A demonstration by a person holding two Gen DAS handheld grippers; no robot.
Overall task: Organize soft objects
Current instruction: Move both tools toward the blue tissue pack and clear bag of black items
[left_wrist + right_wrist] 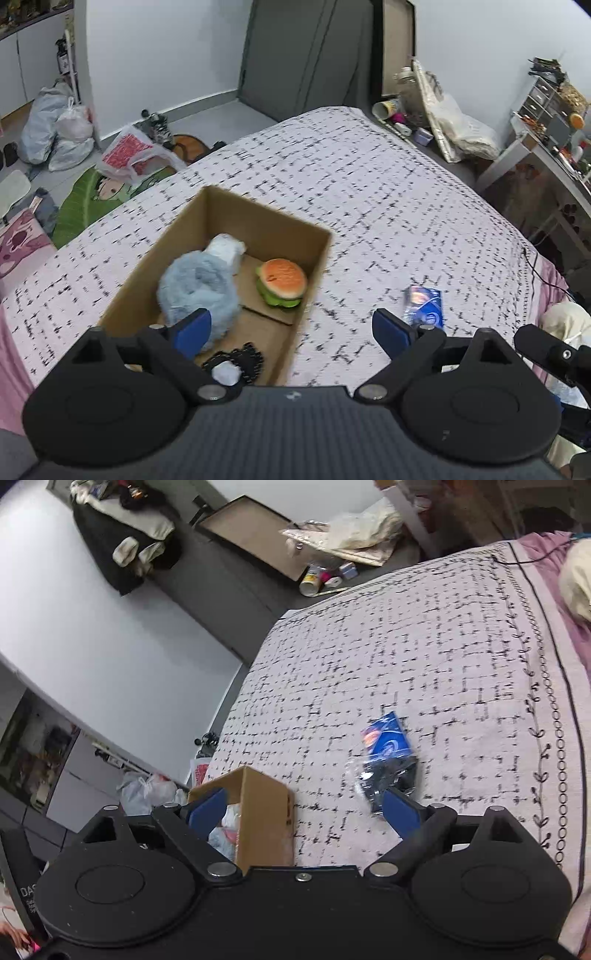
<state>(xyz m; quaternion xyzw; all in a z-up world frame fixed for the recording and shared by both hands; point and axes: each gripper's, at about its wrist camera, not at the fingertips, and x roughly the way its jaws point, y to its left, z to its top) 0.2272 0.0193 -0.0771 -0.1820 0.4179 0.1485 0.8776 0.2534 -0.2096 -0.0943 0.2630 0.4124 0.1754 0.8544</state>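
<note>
Looking along the left wrist camera, the left gripper [291, 330] hangs over the near end of the cardboard box [317, 258] on the bed [369, 177], its blue fingers [194, 332] spread wide with nothing between them. Inside the box lie a fluffy blue-grey plush [197, 288], a burger plush [282, 282] at the far right corner, and a small black-and-white item [234, 363] at the near end. A blue packet [424, 304] lies on the bedspread to the right of the box, apart from it.

From the right wrist camera, the right gripper [304, 810] also has its fingers [400, 814] wide apart and empty. The blue packet [388, 753], in crinkly clear wrap, sits just beyond the right finger, while the box [258, 812] corner is below the left finger.

Judging from this, the packet is the piece left to collect. To do that well, the right gripper should shift right until the packet is centred between the fingers, come down low against the bedspread, and close on the firmer blue body rather than the loose wrap, which would likely slip. Lifting clear of the box wall before crossing over avoids knocking it.
</note>
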